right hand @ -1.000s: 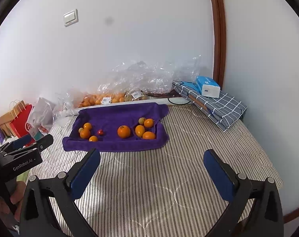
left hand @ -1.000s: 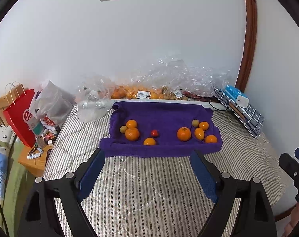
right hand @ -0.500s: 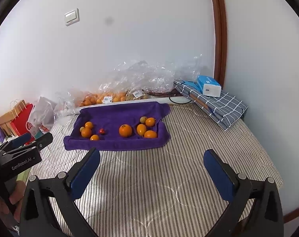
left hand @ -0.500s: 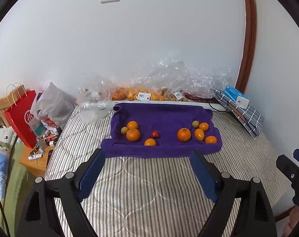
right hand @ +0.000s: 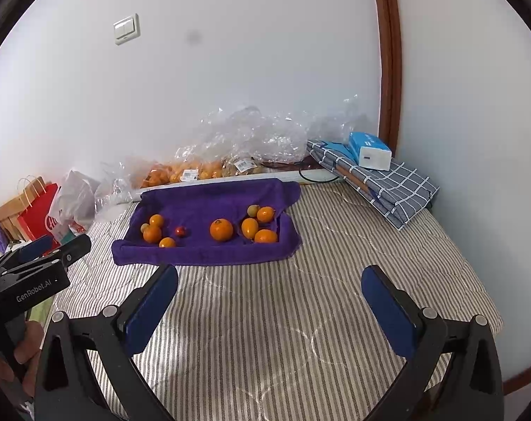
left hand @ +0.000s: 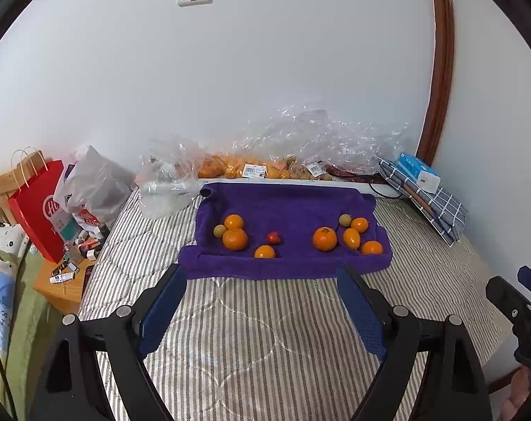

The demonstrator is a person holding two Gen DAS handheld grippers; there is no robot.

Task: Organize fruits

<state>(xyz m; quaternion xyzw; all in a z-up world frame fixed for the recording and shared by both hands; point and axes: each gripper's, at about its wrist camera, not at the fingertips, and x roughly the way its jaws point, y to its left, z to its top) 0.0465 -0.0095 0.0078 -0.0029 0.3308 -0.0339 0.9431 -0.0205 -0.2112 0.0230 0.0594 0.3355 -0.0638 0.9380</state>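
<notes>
Left to right in the left wrist view: red paper shopping bag (left hand: 37,207) with white handles, grey plastic bag (left hand: 93,186) beside it, both off the bed's left edge. Clear crinkled plastic bags (left hand: 300,140) along the wall, holding more orange fruit behind a white barcode label (left hand: 254,171).

Purple towel (left hand: 286,203) lies on the striped grey-and-white quilted bed (left hand: 265,333), its edges turned up. Fruit on it sits in two clusters. Left cluster: small green-yellow round fruit (left hand: 219,231) touching a large orange (left hand: 234,239), a smaller orange (left hand: 234,221) just behind, another small orange (left hand: 264,252) near the front edge, small red tomato (left hand: 273,237) between the clusters. Right cluster: large round orange with dark stem (left hand: 324,238), oval orange-yellow fruit (left hand: 351,238), small orange (left hand: 359,225), pale green round fruit (left hand: 344,220), orange (left hand: 372,247) at the front right.

Folded blue-grey checked cloth (left hand: 437,207) leans against the far right corner, blue-and-white tissue pack (left hand: 418,172) on top.

Left gripper (left hand: 262,280) hovers over the bed just short of the towel's front edge, blue pads spread wide, holding nothing. Right gripper (right hand: 269,280) sits lower right of the towel, also spread wide, nothing between its pads.
</notes>
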